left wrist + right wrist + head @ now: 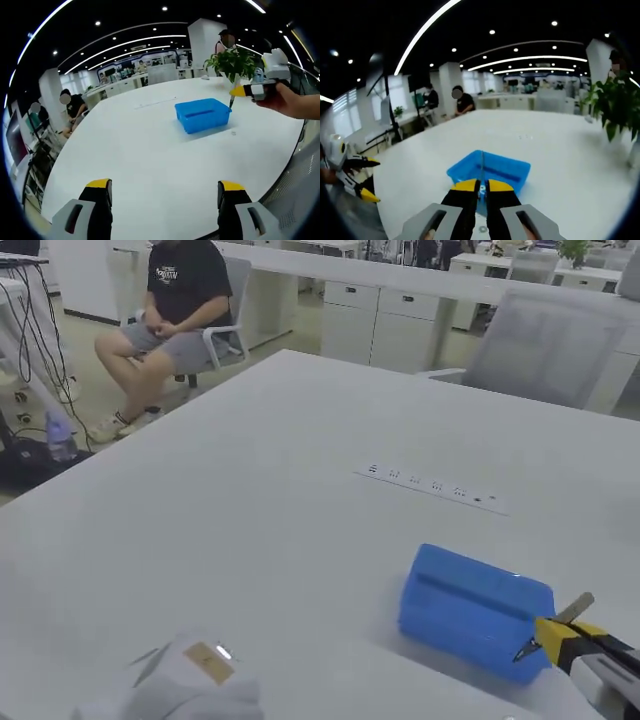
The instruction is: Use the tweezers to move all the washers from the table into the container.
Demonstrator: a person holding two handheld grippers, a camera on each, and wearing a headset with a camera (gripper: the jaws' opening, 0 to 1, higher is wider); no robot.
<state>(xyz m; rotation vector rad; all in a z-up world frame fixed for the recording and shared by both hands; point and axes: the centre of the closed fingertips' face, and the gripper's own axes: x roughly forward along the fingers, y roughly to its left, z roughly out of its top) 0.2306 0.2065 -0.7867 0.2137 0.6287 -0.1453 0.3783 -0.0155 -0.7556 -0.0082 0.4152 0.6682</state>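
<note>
A blue rectangular container (475, 610) stands on the white table (300, 500), near its front right. My right gripper (548, 637) hovers at the container's near right corner, shut on thin tweezers (522, 650) whose tip points down beside the container wall. In the right gripper view the jaws (481, 187) are closed on the tweezers (481, 167), which reach over the container (492, 167). A small ring that looks like a washer (482, 229) lies on the table just below. My left gripper (164, 195) is open and holds nothing, well back from the container (202, 115).
A strip of small sockets (430, 485) is set into the table behind the container. A person sits on a chair (175, 310) beyond the far left edge. A potted plant (232, 62) stands past the container. Desks and chairs fill the background.
</note>
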